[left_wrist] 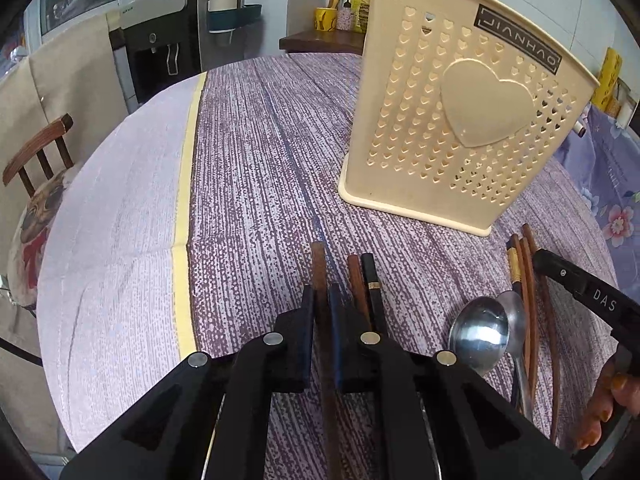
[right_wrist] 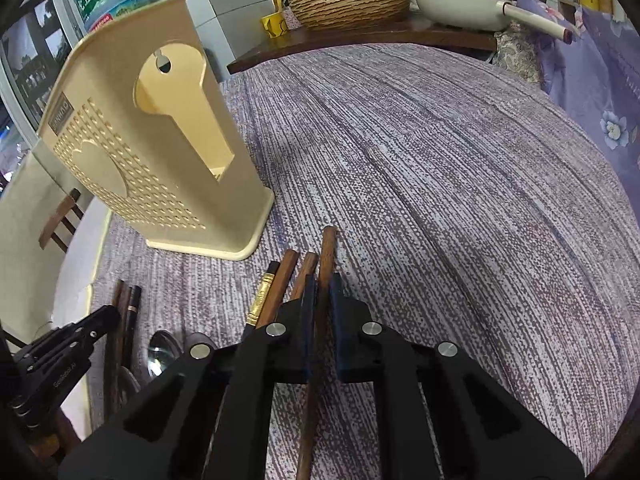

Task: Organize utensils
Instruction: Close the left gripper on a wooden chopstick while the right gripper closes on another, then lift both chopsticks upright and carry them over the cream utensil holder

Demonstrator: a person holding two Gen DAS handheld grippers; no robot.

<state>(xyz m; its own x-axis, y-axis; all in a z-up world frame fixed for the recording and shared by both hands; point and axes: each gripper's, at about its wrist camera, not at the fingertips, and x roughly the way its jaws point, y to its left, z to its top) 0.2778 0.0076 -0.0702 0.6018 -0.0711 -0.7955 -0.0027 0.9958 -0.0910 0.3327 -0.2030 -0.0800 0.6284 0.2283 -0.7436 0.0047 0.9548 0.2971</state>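
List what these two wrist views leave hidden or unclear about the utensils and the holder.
- Spoon handles: in the left wrist view, the left tool covers the lower parts of the spoons.
- Holder contents: the cream holder shows only its perforated wall; in the right wrist view its back slot shows little inside.
- Chopstick lower ends: the brown chopstick between the right tool fingers runs off the bottom edge.

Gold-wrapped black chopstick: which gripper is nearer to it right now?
Right. The gold-wrapped chopstick lies just left of the right gripper, beside its left finger. The left gripper is further left, beyond the spoons.
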